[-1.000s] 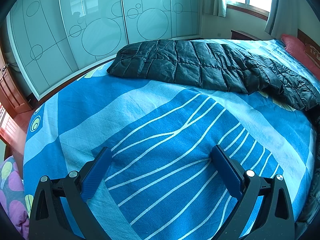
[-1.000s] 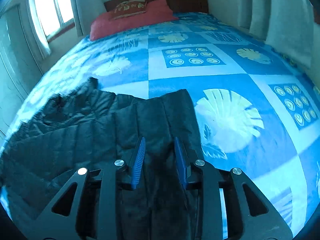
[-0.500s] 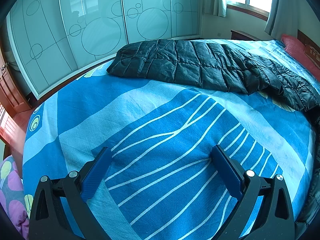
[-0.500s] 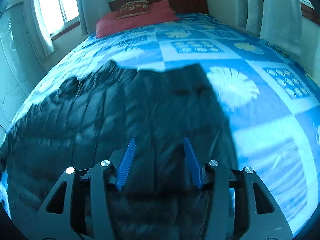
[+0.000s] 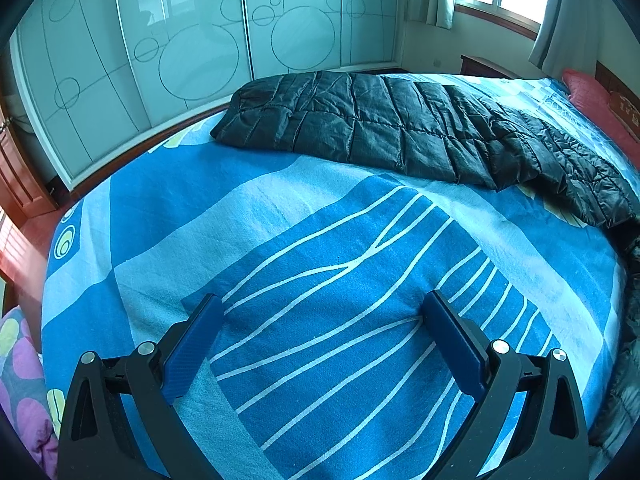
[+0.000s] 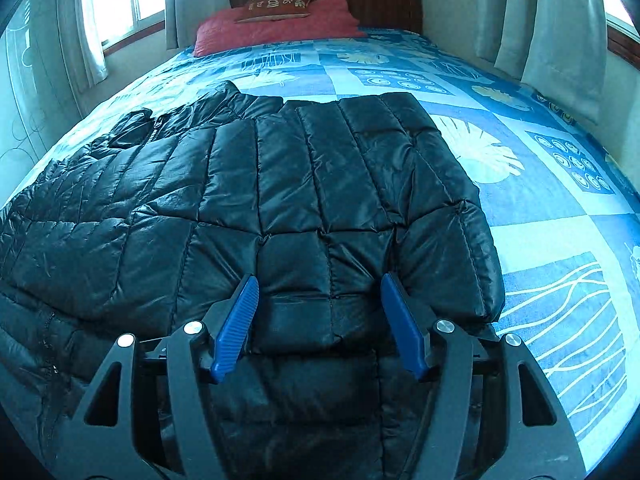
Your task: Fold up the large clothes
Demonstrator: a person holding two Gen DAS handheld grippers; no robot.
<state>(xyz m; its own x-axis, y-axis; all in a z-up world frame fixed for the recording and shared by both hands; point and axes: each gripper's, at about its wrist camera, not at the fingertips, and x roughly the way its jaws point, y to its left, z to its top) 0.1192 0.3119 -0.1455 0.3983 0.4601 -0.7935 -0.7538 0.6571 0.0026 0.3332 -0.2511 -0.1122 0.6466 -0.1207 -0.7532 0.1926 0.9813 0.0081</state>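
Since a second ago my right gripper (image 6: 320, 320) has let go: its blue jaws, then nearly pinched together over the dark fabric, have just been opening and now stand apart with nothing pressed between them, and the black puffer jacket (image 6: 280, 184) has gone from a narrow hanging strip to a broad quilted panel spread flat on the bed (image 6: 560, 200). The jacket lies below and ahead of those jaws, its far edge reaching toward the red pillow (image 6: 276, 26) at the headboard, its right edge just beside a white leaf print on the blue sheet. My left gripper (image 5: 320, 352) has kept its place, jaws spread wide over bare bedsheet with white curved lines, touching nothing that I can see. From that side the jacket (image 5: 400, 132) stretches across the far part of the bed, well apart from my left jaws, between them and the frosted wardrobe doors (image 5: 200, 40). A purple patterned cloth (image 5: 20, 380) shows off the bed's near left edge.
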